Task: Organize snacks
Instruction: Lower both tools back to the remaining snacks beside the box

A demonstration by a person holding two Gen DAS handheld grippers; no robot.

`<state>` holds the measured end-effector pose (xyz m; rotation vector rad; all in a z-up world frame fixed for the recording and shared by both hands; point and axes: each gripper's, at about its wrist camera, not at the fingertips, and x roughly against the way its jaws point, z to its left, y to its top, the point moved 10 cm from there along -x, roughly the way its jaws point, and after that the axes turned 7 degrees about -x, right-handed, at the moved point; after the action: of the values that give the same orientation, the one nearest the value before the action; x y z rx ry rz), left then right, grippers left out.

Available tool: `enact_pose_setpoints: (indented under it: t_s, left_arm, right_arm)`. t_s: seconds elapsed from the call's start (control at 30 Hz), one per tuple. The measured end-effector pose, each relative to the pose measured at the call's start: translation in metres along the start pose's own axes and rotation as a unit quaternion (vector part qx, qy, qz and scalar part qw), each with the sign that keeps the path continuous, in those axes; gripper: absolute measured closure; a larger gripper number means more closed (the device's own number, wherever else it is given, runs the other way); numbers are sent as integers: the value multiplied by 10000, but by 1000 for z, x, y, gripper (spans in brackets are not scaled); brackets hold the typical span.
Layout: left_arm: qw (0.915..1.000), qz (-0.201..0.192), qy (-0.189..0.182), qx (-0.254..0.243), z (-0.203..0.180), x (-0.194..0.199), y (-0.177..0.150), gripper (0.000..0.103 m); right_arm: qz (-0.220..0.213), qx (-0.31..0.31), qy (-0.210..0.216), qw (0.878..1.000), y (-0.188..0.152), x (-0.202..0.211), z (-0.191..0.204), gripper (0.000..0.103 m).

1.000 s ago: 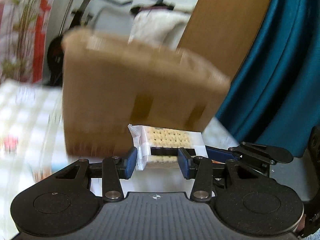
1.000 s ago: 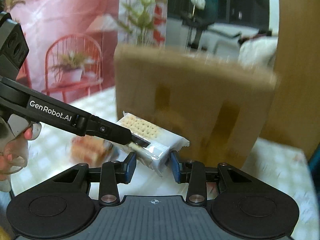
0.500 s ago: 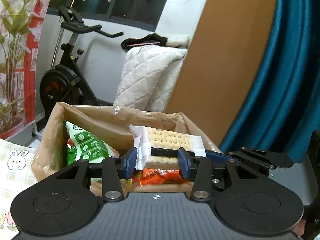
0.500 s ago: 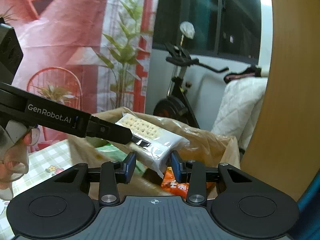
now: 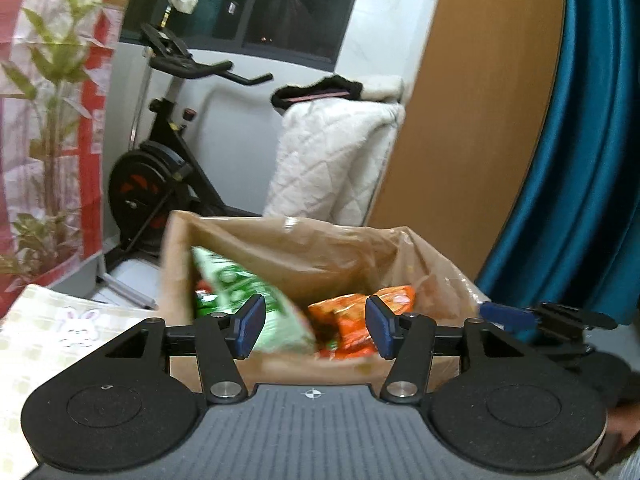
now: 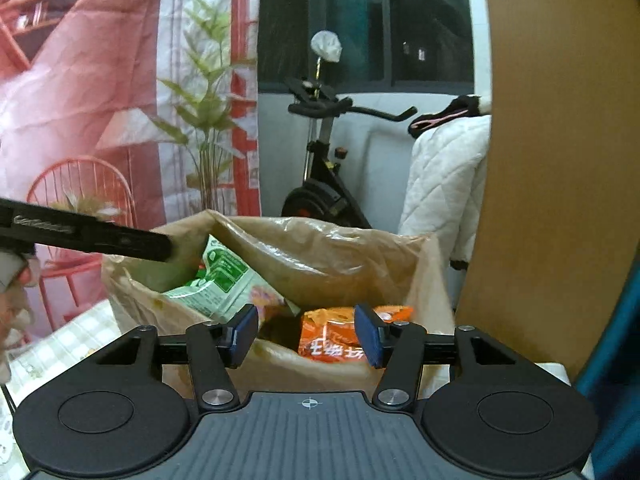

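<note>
- Snacks: green packet (image 6: 218, 284) and orange packet (image 6: 340, 336) sit in the brown bag (image 6: 320, 248).
- Left tongs (image 5: 312, 330) and right tongs (image 6: 306, 334) have just been opening; both stand apart, empty.
- Lift both clear without snagging the bag's rim.

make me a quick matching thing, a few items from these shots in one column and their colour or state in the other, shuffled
Items:
1. snack packet leaning at the left inside the box
2. snack packet low at the right inside the box
3. cardboard box
4. left tongs

Colour or state:
a. brown, lined with a plastic bag
b. orange
c. open, nothing between the pads, jaws just opened
d. green and white

Pairs: 1-d, 2-b, 3-a, 4-c
</note>
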<state>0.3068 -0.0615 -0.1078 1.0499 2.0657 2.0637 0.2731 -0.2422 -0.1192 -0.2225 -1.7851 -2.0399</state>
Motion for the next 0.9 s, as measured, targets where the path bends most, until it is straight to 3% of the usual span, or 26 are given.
enact_pose_setpoints:
  t_s: [0.13,0.3,0.5,0.63,0.73,0.9]
  left_arm:
    - [9997,-78,209,-17,25,31,-16,41]
    - [9985,172,488,159,57,46,-53,38]
    - [9926,709,721,668,80,38,-110,37]
    - [9874,1069,675,953,77,24,-140,19]
    - [9846,1219,738,1014,78,17,-156,16]
    - [9801,1442,930,996,77,9,-173,16]
  right_arm:
    - [-162,61,-7,9999,-11,27,-13,53]
    - [-74,-63,-159,9998,-41,50,-38,49]
    - [508,-189,-629,9965,-102,45,-71,45]
    - [1045,-145,-916,9902,-148,33,-89,32]
    - [1356,-316,-1115,9840,-178,25,-104,32]
    - [1454,-1116,-1288,9746,-204,23,-130,40]
